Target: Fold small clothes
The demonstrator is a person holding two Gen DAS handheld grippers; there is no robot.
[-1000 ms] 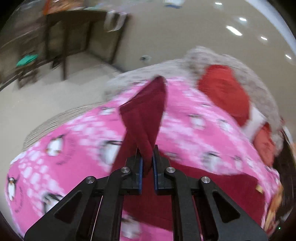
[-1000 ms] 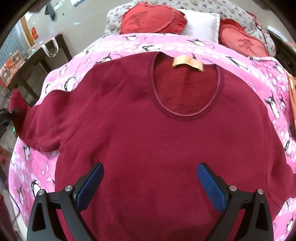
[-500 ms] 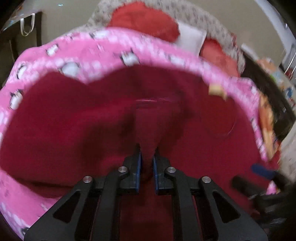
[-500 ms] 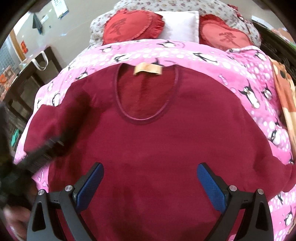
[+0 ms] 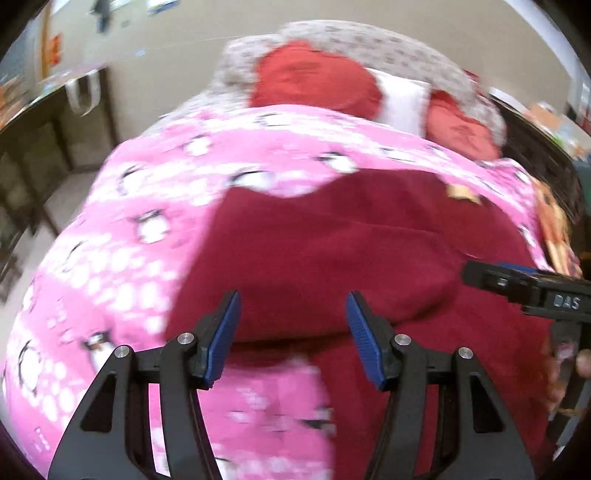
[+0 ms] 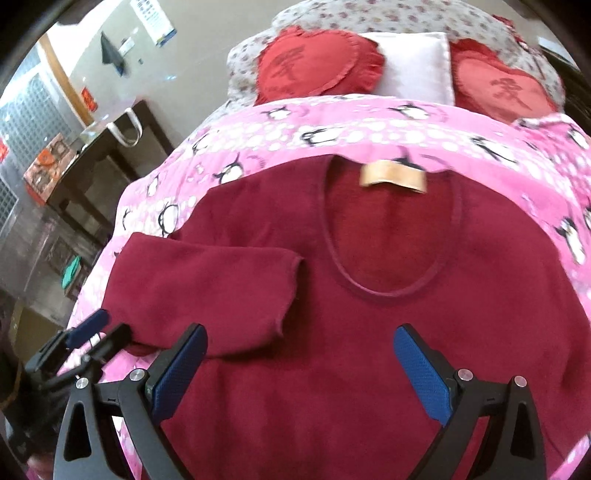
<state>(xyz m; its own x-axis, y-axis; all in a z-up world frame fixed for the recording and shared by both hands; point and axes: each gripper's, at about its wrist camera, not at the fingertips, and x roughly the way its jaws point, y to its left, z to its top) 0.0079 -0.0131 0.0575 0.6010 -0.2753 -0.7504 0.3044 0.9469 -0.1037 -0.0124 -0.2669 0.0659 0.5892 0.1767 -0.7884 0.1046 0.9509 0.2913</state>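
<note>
Lying flat across the centre of the frame on the pink penguin blanket (image 6: pixel 332 133) of the bed, the dark red sweater (image 6: pixel 369 332) has one sleeve (image 6: pixel 207 280) folded over its chest. The left tongs (image 5: pixel 291 332) have just been opening and hold nothing, and the right tongs (image 6: pixel 299 373) are spread wide and empty above the sweater. To do this step well, I think the other sleeve should come across equally flat before the body is folded.

A pink penguin blanket (image 6: pixel 369 133) covers the bed below two red heart cushions (image 6: pixel 317 66).

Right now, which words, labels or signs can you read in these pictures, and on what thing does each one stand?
"DAS": on the right gripper, seen from the left wrist.
One large character: on each red heart cushion; I cannot name it.
Neck label of the sweater: blurred, unreadable.
Wall papers and red sign: too small to read.
</note>
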